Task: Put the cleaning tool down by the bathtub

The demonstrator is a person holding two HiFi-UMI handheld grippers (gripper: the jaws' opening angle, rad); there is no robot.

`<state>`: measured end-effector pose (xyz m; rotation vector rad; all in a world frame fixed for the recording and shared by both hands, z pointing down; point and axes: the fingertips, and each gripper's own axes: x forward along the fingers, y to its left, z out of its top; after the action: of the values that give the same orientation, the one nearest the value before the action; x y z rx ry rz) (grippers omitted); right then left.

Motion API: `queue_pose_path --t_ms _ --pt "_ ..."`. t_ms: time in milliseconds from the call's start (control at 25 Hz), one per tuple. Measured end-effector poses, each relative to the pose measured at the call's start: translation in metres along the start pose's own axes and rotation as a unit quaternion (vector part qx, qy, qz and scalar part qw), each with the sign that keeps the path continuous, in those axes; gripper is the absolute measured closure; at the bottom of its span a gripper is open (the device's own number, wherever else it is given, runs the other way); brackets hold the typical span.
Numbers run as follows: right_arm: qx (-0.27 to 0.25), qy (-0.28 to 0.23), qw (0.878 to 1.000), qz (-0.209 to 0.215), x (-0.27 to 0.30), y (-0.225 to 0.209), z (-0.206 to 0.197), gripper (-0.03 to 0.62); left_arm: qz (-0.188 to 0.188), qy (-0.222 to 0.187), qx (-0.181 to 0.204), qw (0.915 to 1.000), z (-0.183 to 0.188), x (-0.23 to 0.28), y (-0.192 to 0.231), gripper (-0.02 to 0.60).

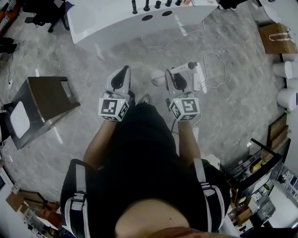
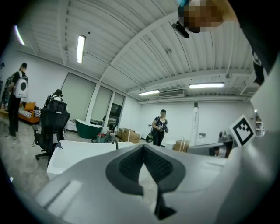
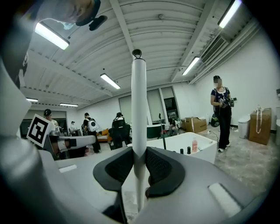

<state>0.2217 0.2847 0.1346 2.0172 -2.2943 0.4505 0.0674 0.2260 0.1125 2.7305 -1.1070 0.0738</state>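
Right now my right gripper (image 3: 139,154) has its ribbed black pads clamped on the cleaning tool (image 3: 139,105), a smooth, round white pole that stands upright between the jaws and ends in a small dark cap at the top. My left gripper (image 2: 143,151) is closed on nothing. The tips of its dark, textured pads meet in a point, with pale floor showing through the narrow slit below them. Both grippers are held out in front of me, side by side, each with its marker cube (image 1: 113,108) toward my body. The tool sits in my grip well short of the bathtub (image 1: 111,21), a glossy white tub with rounded edges lying ahead across the mottled grey, stone-look floor (image 1: 70,60). Small dark bottles (image 1: 146,5) stand in a row along its rim, and a thin white cable (image 1: 215,69) loops loosely on the floor just to the right of the tool
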Motion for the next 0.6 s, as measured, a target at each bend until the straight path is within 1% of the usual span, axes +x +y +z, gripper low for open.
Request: queue_pose_path --t_ms 280,480,600 --pt "-0.01 0.011 0.999 0.036 0.049 -0.003 -0.012 0.503 0.026 0.003 -0.003 0.9997 -0.014 0.024 0.029 0.572" --pt "-0.021 0.017 0.998 0.053 0.095 0.006 -0.021 0.503 0.036 0.01 -0.013 0.9992 -0.029 0.043 0.063 0.572" --pt "-0.026 0.023 0.997 0.068 0.123 0.013 -0.028 0.503 0.045 0.015 -0.009 0.9989 -0.034 0.054 0.085 0.572"
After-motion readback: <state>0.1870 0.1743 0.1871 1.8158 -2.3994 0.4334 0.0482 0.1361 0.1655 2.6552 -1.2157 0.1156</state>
